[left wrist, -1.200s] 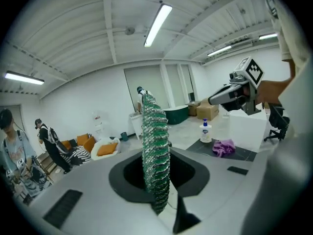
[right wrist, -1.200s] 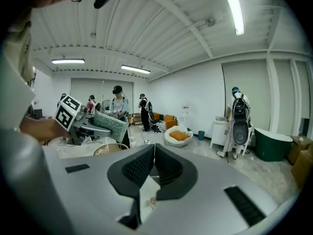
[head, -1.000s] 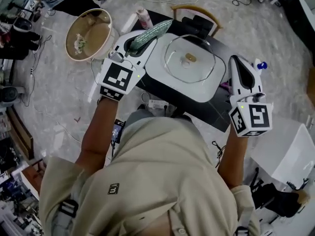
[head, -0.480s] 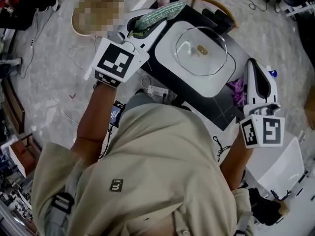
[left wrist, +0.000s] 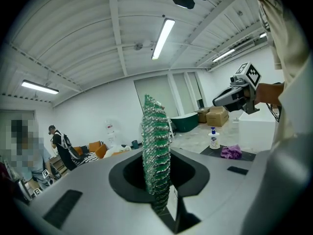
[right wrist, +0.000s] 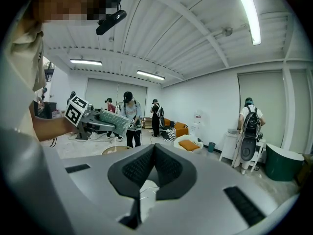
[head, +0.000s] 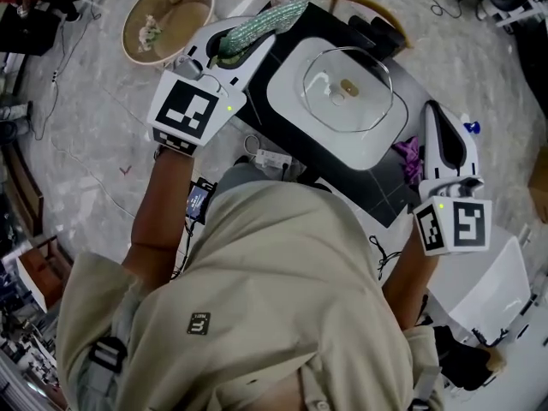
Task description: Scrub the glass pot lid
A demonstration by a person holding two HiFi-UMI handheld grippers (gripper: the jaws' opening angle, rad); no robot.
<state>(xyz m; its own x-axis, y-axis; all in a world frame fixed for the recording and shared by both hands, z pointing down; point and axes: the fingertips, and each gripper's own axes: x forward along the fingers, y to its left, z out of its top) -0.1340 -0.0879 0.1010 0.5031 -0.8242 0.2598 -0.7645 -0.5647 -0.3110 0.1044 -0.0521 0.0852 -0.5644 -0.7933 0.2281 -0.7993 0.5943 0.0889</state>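
The glass pot lid (head: 347, 86) lies with its knob up in a white basin (head: 295, 101) on a black table. My left gripper (head: 224, 51) hangs over the basin's left corner, shut on a green scrub sponge (head: 259, 24) that sticks out past the jaws toward the far edge. In the left gripper view the sponge (left wrist: 155, 148) stands upright between the left gripper's (left wrist: 160, 182) jaws. My right gripper (head: 431, 110) is held to the right of the basin, apart from the lid. Its jaws meet with nothing between them in the right gripper view (right wrist: 152, 156).
A purple cloth (head: 409, 157) and a pump bottle (head: 468, 128) sit on the table beside the right gripper. A round wooden bowl (head: 167, 20) stands on the floor at the far left, with a chair (head: 368, 7) behind the table. Several people stand across the room (right wrist: 128, 116).
The head view has swung, so the table sits higher and more tilted in the picture. The left gripper still holds the sponge left of the lid; the right stays off to the right.
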